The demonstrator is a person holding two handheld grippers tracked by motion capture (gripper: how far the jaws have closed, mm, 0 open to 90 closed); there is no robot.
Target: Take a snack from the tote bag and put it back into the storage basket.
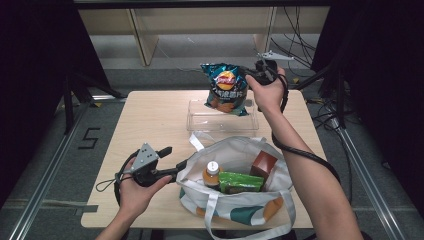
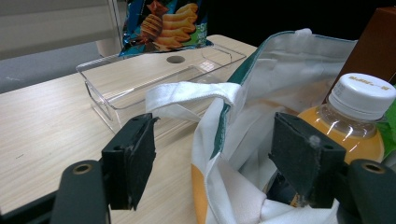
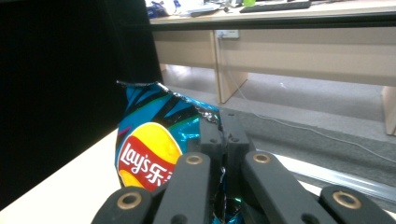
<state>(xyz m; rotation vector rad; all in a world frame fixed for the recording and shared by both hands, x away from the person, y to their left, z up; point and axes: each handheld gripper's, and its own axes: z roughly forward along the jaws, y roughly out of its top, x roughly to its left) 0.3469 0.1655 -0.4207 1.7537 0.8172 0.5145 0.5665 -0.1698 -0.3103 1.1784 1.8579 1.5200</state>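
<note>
A blue Lay's chip bag (image 1: 226, 89) hangs in the air above the clear plastic tray (image 1: 200, 121), its bottom edge down near the tray. My right gripper (image 1: 246, 76) is shut on the bag's top right corner; in the right gripper view the jaws (image 3: 219, 128) pinch the crinkled seal of the chip bag (image 3: 147, 149). My left gripper (image 1: 174, 157) stands open at the left rim of the white tote bag (image 1: 235, 205). In the left gripper view the tote bag's rim (image 2: 233, 154) lies between the spread jaws of the left gripper (image 2: 217, 142).
Inside the tote stand an orange juice bottle (image 1: 212, 173), a green packet (image 1: 241, 182) and a brown box (image 1: 263, 164). The bottle (image 2: 359, 116) is close to the right jaw. Bare tabletop (image 1: 150, 120) lies left of the tray (image 2: 112, 100). Shelving and cables sit behind the table.
</note>
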